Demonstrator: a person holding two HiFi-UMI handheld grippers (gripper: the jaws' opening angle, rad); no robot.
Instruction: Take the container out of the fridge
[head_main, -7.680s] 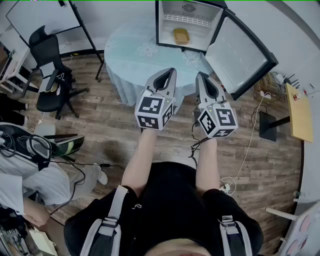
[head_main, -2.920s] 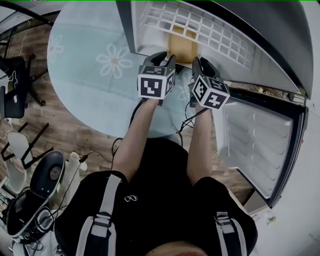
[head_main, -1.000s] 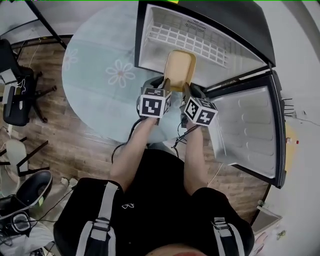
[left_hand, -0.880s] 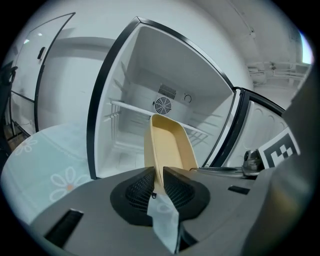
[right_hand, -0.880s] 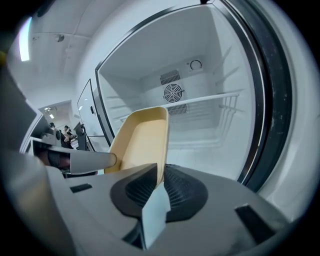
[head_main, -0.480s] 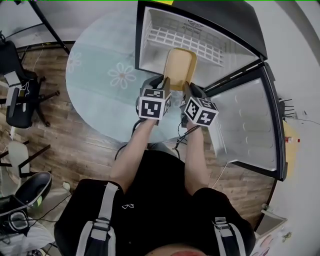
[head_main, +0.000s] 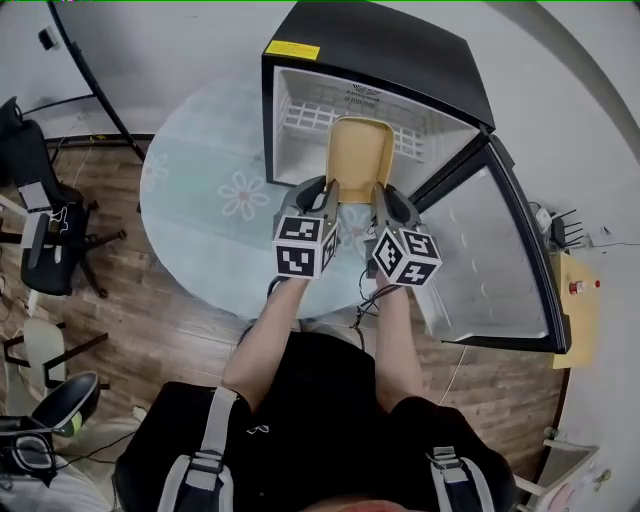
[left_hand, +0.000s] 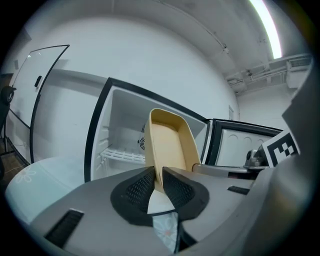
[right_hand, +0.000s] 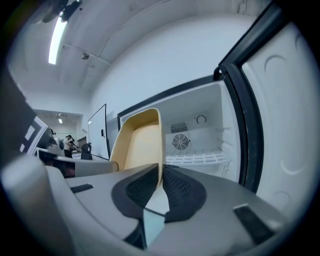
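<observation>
The tan container (head_main: 360, 160) is held in the air between both tongs, at 12 o'clock from the person, in front of the open mouth of the black fridge (head_main: 380, 50). Whether its far end has cleared the opening cannot be told.

The left tongs (left_hand: 159, 177) pinch the near end of the container's left wall. Their jaws have just been closing, and the wall stands between the pads at a narrow gap. The right tongs (right_hand: 161, 180) clamp the near end of the right wall in the same way, narrow on the thin edge. In both gripper views the container tips upward, away from the jaws.

The fridge stands on a round, pale blue tabletop (head_main: 200, 200) with a flower print, which spreads out toward 9 o'clock of it. Its door (head_main: 490, 260) hangs open toward 4 o'clock. A white wire shelf (head_main: 310, 115) shows inside, at 10 o'clock of the container. A black chair (head_main: 40, 230) stands on the wooden floor well apart, at 9 o'clock.
</observation>
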